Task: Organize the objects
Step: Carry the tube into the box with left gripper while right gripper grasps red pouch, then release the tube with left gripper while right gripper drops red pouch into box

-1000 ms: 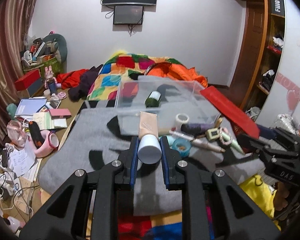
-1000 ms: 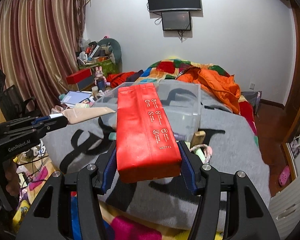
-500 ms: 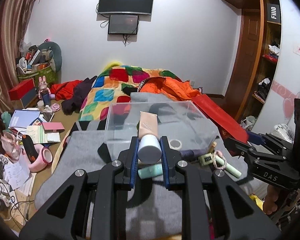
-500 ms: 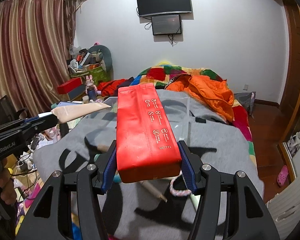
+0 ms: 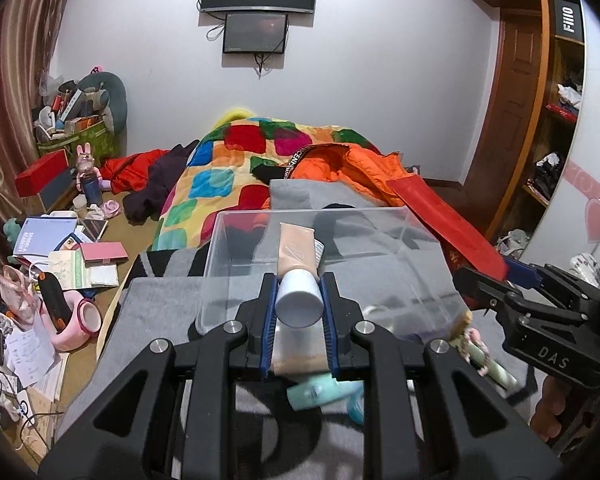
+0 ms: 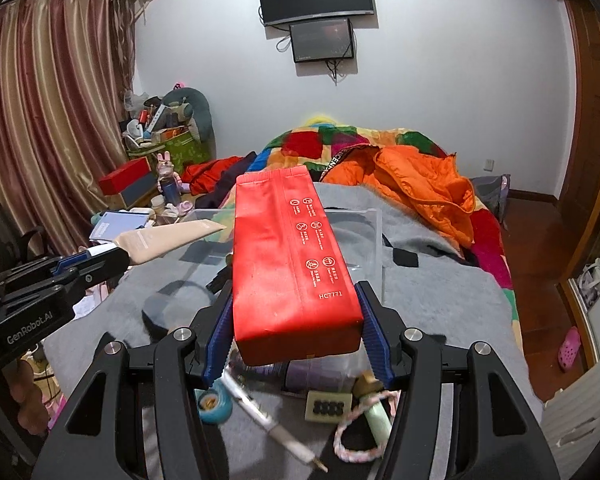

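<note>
My left gripper is shut on a beige tube with a white cap, which points forward over the near wall of a clear plastic box. The box stands on a grey blanket on the bed. My right gripper is shut on a long red packet, gripped by its near end and stretching out over the box. In the right wrist view, the left gripper and its tube reach in from the left. The right gripper and the packet appear at the right of the left wrist view.
Loose small things lie on the blanket before the box: a teal tube, a pen, a teal tape roll, a small lock and a green tube with a pink cord. An orange jacket lies beyond; floor clutter is left.
Both grippers have moved forward over the bed with their loads. The clear box now sits closer beneath them, and the loose items have slid toward the bottom of both views.
</note>
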Tool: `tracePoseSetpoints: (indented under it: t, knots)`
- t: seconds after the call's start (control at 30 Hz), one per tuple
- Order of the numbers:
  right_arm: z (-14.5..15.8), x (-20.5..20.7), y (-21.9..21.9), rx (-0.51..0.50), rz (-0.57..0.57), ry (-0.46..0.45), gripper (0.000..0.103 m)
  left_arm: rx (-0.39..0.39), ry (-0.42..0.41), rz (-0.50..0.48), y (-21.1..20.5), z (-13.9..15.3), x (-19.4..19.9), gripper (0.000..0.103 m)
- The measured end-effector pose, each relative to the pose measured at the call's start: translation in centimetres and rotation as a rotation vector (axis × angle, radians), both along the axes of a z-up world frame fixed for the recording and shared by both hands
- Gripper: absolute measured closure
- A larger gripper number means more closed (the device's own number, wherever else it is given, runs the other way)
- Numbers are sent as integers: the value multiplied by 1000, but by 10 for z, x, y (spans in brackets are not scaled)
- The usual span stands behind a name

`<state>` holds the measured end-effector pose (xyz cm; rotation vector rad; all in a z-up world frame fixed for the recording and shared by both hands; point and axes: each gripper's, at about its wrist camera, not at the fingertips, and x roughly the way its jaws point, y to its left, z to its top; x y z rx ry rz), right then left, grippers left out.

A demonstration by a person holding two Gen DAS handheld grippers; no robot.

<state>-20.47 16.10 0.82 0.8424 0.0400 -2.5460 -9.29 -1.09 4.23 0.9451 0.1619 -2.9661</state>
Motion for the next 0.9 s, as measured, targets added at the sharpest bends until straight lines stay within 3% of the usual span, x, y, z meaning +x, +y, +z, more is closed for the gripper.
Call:
tracePoseSetpoints:
  t: [0.43,0.6,0.9]
  knots:
    - [-26,-46,-18,28,-23,-97,50,27,-116,23,-19,-42,-53,83]
    - [-31,-55,-27,76,-35,-101,50,30,-158,-8,-19,-52,-58,83]
    - [-37,-54,-35,115,-32,-106,49,7,-151,-34,-17,-50,-50,83]
